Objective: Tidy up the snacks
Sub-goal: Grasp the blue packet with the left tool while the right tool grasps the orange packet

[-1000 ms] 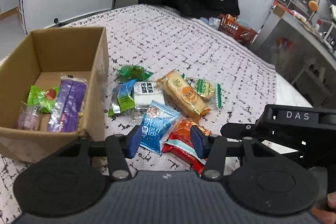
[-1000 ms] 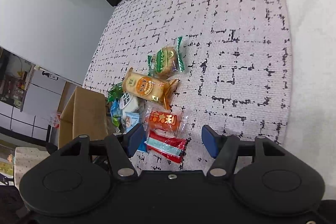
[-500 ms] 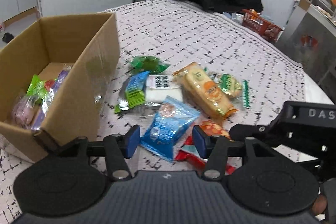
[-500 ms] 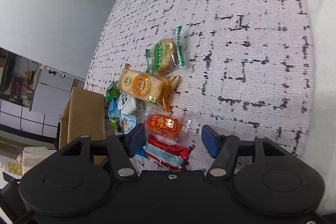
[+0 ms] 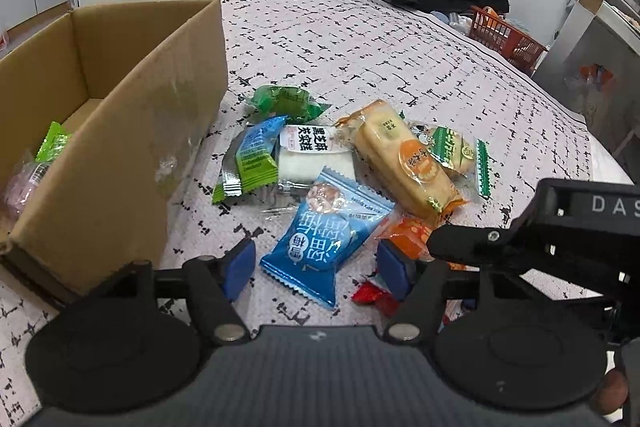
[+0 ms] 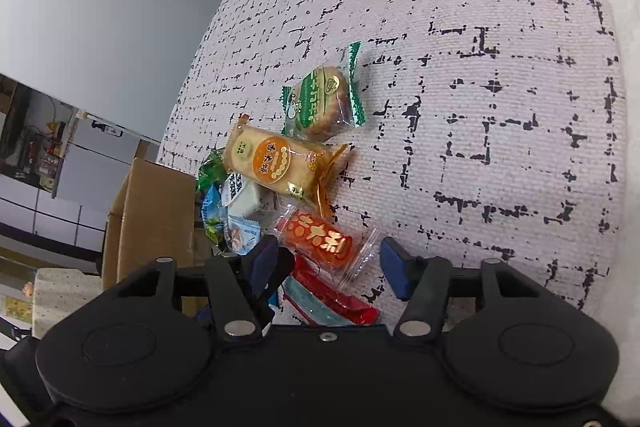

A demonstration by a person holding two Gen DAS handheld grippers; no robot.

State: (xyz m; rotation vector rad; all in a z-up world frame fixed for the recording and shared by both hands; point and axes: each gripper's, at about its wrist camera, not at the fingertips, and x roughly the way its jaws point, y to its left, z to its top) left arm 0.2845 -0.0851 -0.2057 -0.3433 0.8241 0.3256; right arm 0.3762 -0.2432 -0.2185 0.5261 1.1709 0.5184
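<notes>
Now both grippers are over the snack pile at once, presumably so each can take its own packet. Low in the left wrist view, the left gripper [image 5: 316, 263] has its jaws opening around the near end of the blue packet [image 5: 326, 241]; the pads stand either side of it, not pressing, so nothing is held. That packet lies nearest the box [image 5: 132, 131] at the left of the frame, which makes it the handy pick for this side. A few snacks already sit in the box, which looks like the goal for the rest.

In the right wrist view, the right gripper [image 6: 332, 265] is closing around the orange packet [image 6: 320, 241], just below centre. The packet is between the pads, yet gaps show on both sides, so no grip. A red packet [image 6: 332, 301] lies under it, so a low pinch may catch both. The biscuit [image 6: 276, 161] and green cake [image 6: 324, 103] wait higher up the cloth [image 6: 480, 107].
</notes>
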